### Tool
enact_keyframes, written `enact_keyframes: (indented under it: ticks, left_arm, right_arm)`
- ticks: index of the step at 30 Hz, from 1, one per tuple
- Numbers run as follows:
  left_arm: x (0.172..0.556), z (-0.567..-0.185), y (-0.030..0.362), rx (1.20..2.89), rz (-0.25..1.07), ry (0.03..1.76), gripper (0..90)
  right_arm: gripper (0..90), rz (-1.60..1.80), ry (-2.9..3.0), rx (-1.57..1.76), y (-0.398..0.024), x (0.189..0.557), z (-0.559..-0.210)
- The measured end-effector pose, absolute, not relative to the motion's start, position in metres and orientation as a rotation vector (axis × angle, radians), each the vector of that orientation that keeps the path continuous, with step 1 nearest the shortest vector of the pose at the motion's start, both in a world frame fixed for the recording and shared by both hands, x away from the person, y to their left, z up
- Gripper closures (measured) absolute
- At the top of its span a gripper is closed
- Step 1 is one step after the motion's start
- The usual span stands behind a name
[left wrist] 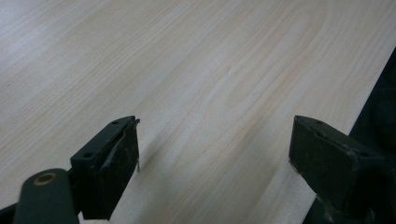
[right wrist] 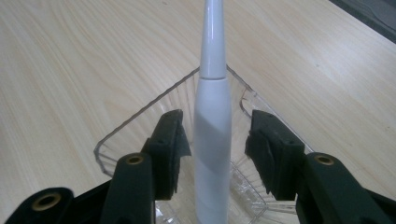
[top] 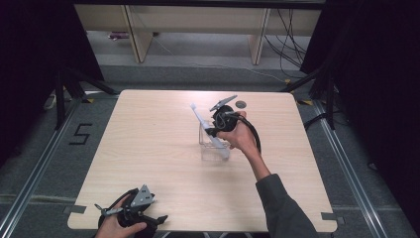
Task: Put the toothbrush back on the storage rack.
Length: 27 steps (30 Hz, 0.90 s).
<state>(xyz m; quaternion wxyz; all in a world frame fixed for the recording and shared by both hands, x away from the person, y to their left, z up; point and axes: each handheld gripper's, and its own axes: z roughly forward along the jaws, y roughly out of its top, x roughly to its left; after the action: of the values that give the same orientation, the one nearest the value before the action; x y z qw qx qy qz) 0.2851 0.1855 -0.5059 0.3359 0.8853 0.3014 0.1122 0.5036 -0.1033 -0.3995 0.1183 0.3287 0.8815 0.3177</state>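
My right claw [right wrist: 212, 154] stands open around the white electric toothbrush [right wrist: 212, 140]: both pads sit clear of the handle, a narrow gap on each side, so nothing is gripped. The toothbrush leans in the clear plastic tray [right wrist: 140, 121], its thick handle end down inside and its slim neck rising past the far rim. In the high view the toothbrush [top: 205, 126] slants up and away to the left from the tray [top: 214, 148], which sits near the middle of the surface [top: 148, 148].

I judge the toothbrush light but rigid, with a smooth, glossy, rounded body that could slip or roll between flat pads. The thick handle is the place to take it, roughly where my pads now flank it; the thin neck looks a poorer hold. The tray looks thin, light and hard, so it may slide or tip if the handle is levered against its wall, and the lean could let the brush topple.

My right hand [top: 237, 134] reaches out over the tray with the forearm stretched diagonally from the near right, the right claw [top: 218, 130] pointing down and to the left along the handle.

My left claw [left wrist: 215, 154] is open wide with bare wood between the jaws. In the high view my left hand [top: 116, 225] holds it low at the near left edge of the surface, well apart from the tray.
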Motion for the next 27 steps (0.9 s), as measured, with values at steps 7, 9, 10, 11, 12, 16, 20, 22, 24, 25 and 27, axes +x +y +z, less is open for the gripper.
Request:
enact_keyframes:
  ticks: [7, 9, 10, 11, 12, 16, 20, 22, 24, 25, 27]
  left_arm:
    - [0.285, -0.506, 0.186, 2.306, 0.292, 0.789, 15.4]
    - [0.285, -0.506, 0.186, 2.306, 0.292, 0.789, 15.4]
    - [0.285, -0.506, 0.186, 2.306, 0.292, 0.789, 15.4]
    - [0.285, -0.506, 0.186, 2.305, 0.293, 0.789, 15.4]
    - [0.285, -0.506, 0.186, 2.305, 0.293, 0.789, 15.4]
    - [0.285, -0.506, 0.185, 2.309, 0.291, 0.787, 15.4]
    - [0.285, -0.506, 0.185, 2.309, 0.291, 0.787, 15.4]
    - [0.285, -0.506, 0.185, 2.310, 0.290, 0.787, 15.4]
    - [0.285, -0.506, 0.185, 2.309, 0.291, 0.789, 15.4]
    - [0.285, -0.506, 0.185, 2.309, 0.291, 0.789, 15.4]
    - [0.285, -0.506, 0.186, 2.308, 0.291, 0.789, 15.4]
  right_arm:
    - [49.5, 0.979, 2.557, 0.943, -0.114, 0.496, -0.393]
    - [47.6, 0.986, 2.544, 0.971, -0.115, 0.492, -0.391]
    - [47.6, 0.986, 2.544, 0.971, -0.115, 0.492, -0.391]
    - [46.0, 1.003, 2.546, 0.944, -0.118, 0.490, -0.388]
    - [46.0, 1.003, 2.546, 0.944, -0.118, 0.490, -0.388]
    - [44.3, 1.015, 2.524, 0.980, -0.124, 0.480, -0.379]
    - [43.4, 1.048, 2.495, 0.976, -0.131, 0.474, -0.376]
    - [42.8, 1.070, 2.497, 0.872, -0.139, 0.475, -0.375]
    - [42.2, 1.078, 2.490, 0.887, -0.143, 0.474, -0.375]
    - [42.2, 1.078, 2.490, 0.887, -0.143, 0.474, -0.375]
    - [41.8, 1.082, 2.481, 0.926, -0.148, 0.471, -0.375]
